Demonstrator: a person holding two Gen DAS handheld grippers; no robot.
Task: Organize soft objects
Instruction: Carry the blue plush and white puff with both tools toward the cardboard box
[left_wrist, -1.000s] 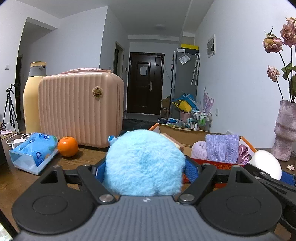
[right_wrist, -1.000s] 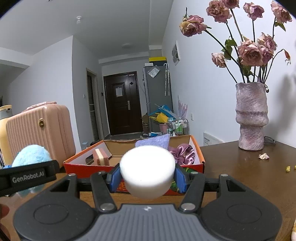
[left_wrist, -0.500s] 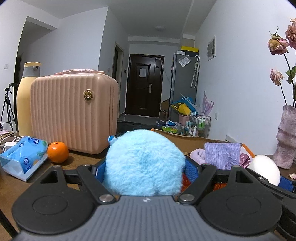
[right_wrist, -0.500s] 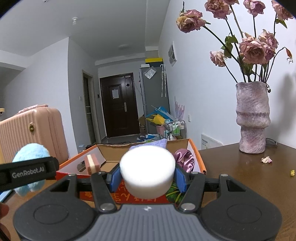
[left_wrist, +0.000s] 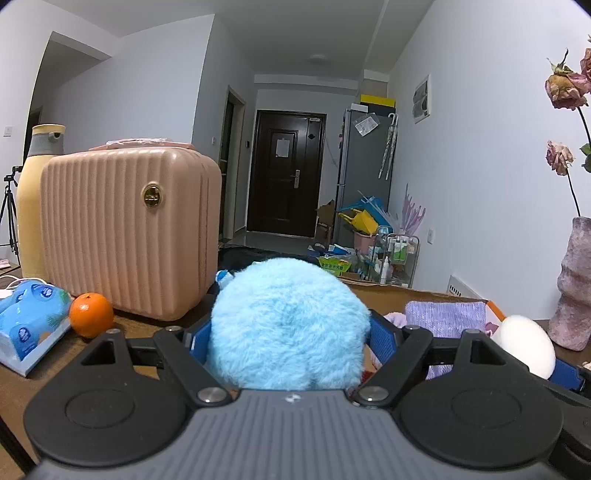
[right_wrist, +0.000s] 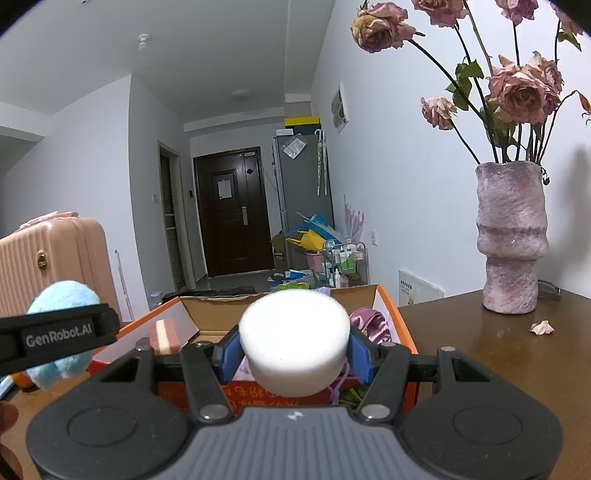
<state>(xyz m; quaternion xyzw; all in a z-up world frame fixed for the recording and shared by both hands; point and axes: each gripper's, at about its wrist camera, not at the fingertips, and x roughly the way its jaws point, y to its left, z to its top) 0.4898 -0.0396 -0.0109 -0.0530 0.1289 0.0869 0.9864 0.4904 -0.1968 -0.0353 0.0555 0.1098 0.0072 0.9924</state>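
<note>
A fluffy light-blue ball (left_wrist: 290, 325) fills the middle of the left wrist view, and my left gripper (left_wrist: 290, 338) is shut on it between blue pads. In the right wrist view my right gripper (right_wrist: 293, 349) is shut on a white round foam puff (right_wrist: 294, 341). Both hover just in front of an orange cardboard box (right_wrist: 397, 321) holding a purple cloth (left_wrist: 445, 314), a pink satin item (right_wrist: 369, 325) and a striped sponge (right_wrist: 164, 334). The blue ball (right_wrist: 61, 295) and left gripper also show at the left of the right wrist view; the white puff (left_wrist: 526, 341) shows at the right of the left wrist view.
On the brown table stand a pink ribbed case (left_wrist: 125, 236), a yellow bottle (left_wrist: 33, 192), an orange (left_wrist: 90, 314) and a tissue pack (left_wrist: 29, 321) at the left. A pink vase with dried roses (right_wrist: 511, 236) stands at the right, petals (right_wrist: 541, 326) beside it.
Both grippers have moved forward toward the box, each still holding its object. The case and orange have slid left in the left wrist view, and the box looms nearer.
</note>
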